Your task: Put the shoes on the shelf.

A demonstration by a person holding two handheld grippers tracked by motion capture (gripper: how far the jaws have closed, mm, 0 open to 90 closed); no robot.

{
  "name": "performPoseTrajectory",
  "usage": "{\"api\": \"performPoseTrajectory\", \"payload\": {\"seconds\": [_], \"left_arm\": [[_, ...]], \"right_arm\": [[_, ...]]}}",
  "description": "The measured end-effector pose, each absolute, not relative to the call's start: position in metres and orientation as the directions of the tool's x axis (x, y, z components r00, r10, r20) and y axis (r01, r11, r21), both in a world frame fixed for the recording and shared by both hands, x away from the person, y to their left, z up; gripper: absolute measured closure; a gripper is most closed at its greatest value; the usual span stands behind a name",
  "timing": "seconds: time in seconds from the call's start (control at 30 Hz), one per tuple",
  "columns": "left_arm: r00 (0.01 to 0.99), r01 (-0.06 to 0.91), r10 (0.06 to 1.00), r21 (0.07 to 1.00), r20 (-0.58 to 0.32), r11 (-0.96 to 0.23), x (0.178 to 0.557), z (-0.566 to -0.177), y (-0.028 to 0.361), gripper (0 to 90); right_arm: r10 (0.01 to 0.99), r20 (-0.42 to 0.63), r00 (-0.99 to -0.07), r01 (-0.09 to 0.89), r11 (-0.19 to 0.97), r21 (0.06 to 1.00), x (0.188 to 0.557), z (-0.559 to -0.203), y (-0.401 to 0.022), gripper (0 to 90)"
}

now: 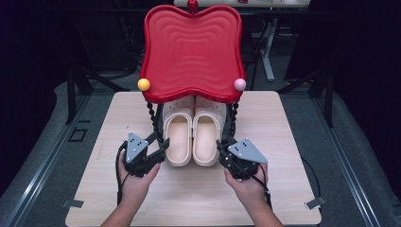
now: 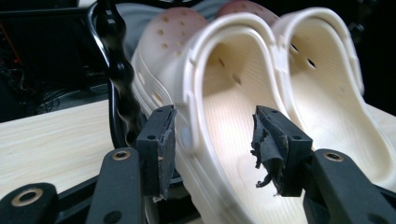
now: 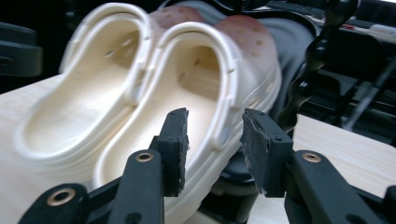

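Now each tongs' open jaws straddle a clog's [image 1: 193,135] outer wall — left tongs [image 1: 160,150], right tongs [image 1: 221,150].

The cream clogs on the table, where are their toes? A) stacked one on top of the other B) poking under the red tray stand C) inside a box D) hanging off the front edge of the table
B: the two cream clogs lie side by side with their toe ends tucked beneath the red tray, heels toward the person's hands.
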State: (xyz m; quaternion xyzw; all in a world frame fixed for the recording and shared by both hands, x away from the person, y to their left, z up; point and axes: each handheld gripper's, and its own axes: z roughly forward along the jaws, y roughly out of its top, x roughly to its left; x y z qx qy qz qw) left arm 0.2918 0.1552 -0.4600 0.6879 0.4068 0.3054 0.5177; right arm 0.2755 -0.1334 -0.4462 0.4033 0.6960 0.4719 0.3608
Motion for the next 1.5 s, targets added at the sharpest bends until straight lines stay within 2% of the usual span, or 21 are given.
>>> {"api": "performPoseTrajectory", "payload": {"seconds": [0.1,0.3,0.37,0.47,0.57,0.7,0.83,1.03,1.33,1.5], "left_arm": [[0.501,0.257,0.865,0.957,-0.011,-0.137,0.284,-0.465,0.159,50.7],[0.538,0.284,0.842,0.949,-0.036,-0.141,0.266,-0.478,0.168,60.0],[0.549,0.285,0.835,0.946,-0.033,-0.151,0.261,-0.482,0.169,67.4],[0.569,0.308,0.821,0.936,-0.04,-0.168,0.257,-0.489,0.167,72.2],[0.587,0.32,0.809,0.927,-0.034,-0.194,0.254,-0.498,0.165,81.3],[0.606,0.354,0.793,0.913,-0.061,-0.201,0.253,-0.513,0.161,88.6],[0.622,0.379,0.78,0.899,-0.071,-0.22,0.255,-0.521,0.155,90.0],[0.628,0.386,0.775,0.892,-0.068,-0.234,0.258,-0.523,0.15,90.0],[0.622,0.404,0.778,0.887,-0.087,-0.224,0.264,-0.521,0.148,90.0],[0.613,0.398,0.787,0.887,-0.067,-0.234,0.263,-0.518,0.147,90.0]], "right_arm": [[0.886,-0.12,-0.449,0.226,0.242,0.943,0.263,-0.449,-0.134,62.2],[0.855,-0.105,-0.507,0.255,0.265,0.93,0.244,-0.464,-0.133,69.6],[0.853,-0.092,-0.514,0.268,0.261,0.927,0.243,-0.468,-0.132,71.0],[0.841,-0.073,-0.536,0.309,0.276,0.91,0.24,-0.481,-0.127,79.3],[0.83,-0.089,-0.551,0.322,0.309,0.895,0.239,-0.491,-0.12,84.2],[0.821,-0.083,-0.565,0.347,0.327,0.879,0.241,-0.503,-0.113,89.4],[0.822,-0.018,-0.569,0.399,0.294,0.869,0.248,-0.514,-0.109,89.9],[0.83,0.039,-0.556,0.422,0.242,0.874,0.255,-0.521,-0.103,90.0],[0.837,0.07,-0.542,0.439,0.211,0.873,0.261,-0.522,-0.101,90.0],[0.842,0.06,-0.536,0.429,0.211,0.878,0.259,-0.517,-0.104,90.0]]}}
